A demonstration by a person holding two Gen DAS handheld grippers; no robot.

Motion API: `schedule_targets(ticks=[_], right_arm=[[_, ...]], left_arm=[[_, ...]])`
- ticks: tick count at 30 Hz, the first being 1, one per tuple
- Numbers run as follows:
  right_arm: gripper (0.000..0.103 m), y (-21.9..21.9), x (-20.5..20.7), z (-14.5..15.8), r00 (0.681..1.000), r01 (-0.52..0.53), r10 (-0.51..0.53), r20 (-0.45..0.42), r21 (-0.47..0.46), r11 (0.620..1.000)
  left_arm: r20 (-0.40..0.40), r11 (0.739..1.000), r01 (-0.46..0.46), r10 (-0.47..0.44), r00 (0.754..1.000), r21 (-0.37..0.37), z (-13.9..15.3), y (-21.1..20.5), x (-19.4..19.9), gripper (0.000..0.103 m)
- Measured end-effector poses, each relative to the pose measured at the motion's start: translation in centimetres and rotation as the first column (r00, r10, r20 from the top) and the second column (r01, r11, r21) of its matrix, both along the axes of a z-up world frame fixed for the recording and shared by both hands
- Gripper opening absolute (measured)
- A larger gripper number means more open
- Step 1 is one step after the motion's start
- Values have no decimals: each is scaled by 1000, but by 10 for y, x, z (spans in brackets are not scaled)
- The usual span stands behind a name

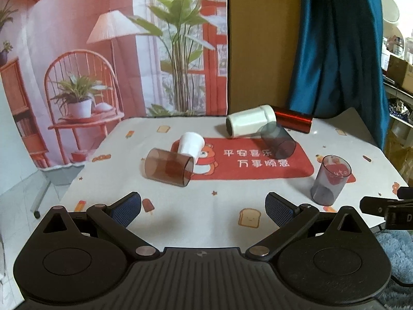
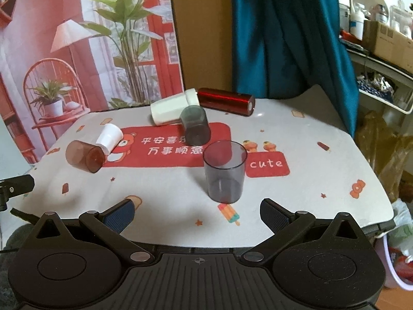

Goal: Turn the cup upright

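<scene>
A clear grey cup stands upright on the tablecloth just ahead of my right gripper, which is open and empty; the cup also shows in the left wrist view. Several cups lie on their sides: a brown one, a small white one, a large white one, a dark grey one and a red metallic one. My left gripper is open and empty, near the table's front edge.
A red mat with a bear lies mid-table on a patterned white cloth. A printed backdrop and a blue curtain hang behind. Shelves with boxes stand at the right. The right gripper's tip shows at the left view's right edge.
</scene>
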State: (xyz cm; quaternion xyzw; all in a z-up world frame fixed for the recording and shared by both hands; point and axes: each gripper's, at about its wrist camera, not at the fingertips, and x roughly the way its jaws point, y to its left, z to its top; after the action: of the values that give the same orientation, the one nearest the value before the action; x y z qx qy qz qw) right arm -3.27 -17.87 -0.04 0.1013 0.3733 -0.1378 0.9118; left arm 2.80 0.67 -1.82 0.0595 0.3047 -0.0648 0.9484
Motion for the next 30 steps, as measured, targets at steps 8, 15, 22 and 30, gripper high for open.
schedule_targets(ticks=[8, 15, 22, 30], right_arm=[[103, 7, 2, 0, 1000, -20, 20, 0, -26, 999], [103, 8, 2, 1, 1000, -19, 19, 5, -37, 999], [103, 4, 1, 0, 1000, 6, -6, 13, -42, 999], [103, 3, 2, -2, 1000, 8, -7, 7, -37, 999]], left_arm=[[-11, 1000, -15, 15, 1000, -26, -1, 7, -1, 103], [-25, 999, -26, 25, 999, -34, -2, 9, 1, 103], [-43, 999, -34, 32, 999, -41, -4, 12, 3, 103], [-59, 998, -39, 36, 998, -48, -6, 15, 5, 103]])
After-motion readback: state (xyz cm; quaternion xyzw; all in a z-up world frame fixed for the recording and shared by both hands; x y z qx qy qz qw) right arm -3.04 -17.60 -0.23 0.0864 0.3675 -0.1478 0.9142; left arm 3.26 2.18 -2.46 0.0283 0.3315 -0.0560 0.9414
